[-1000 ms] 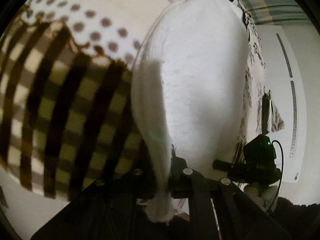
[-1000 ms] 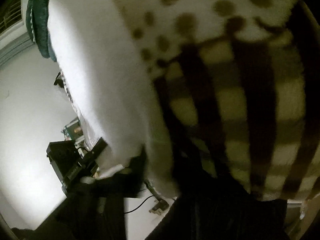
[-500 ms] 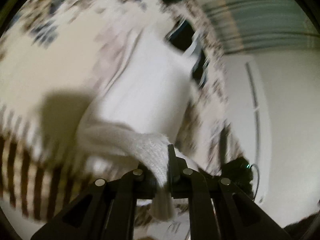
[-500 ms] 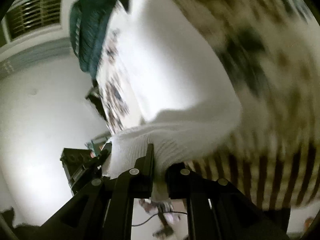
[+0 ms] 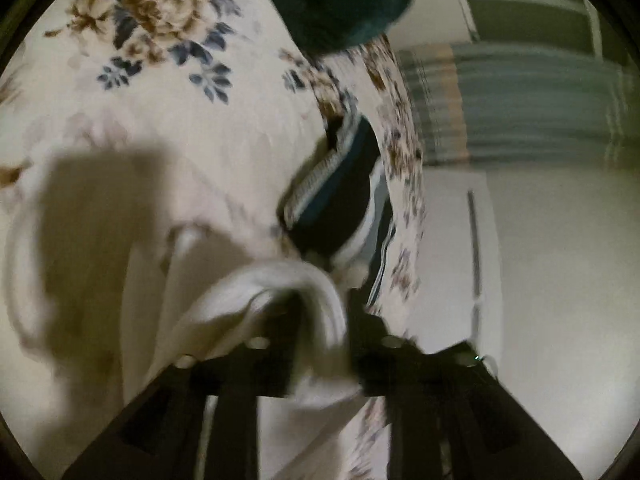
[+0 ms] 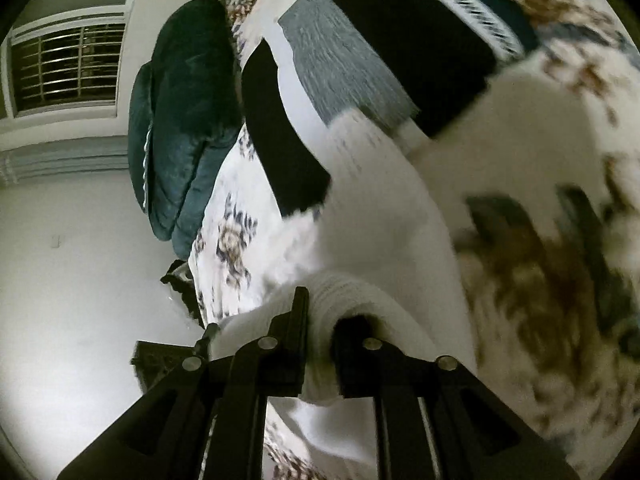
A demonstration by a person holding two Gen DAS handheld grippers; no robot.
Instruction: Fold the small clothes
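Note:
A white ribbed knit garment is pinched in my left gripper, its hem bunched between the black fingers and the rest trailing onto the floral bedsheet. My right gripper is shut on another edge of the same white garment, which stretches away over the bed. Both views are blurred by motion.
A folded dark garment with teal and white striped trim lies on the bed beyond the white one; it also shows in the right wrist view. A dark green pillow sits at the bed's end. The bed edge and floor lie to the right.
Both grippers have carried the white garment forward across the bed, off the brown checked and dotted cloth. The floral sheet, striped garment and green pillow have come into view.

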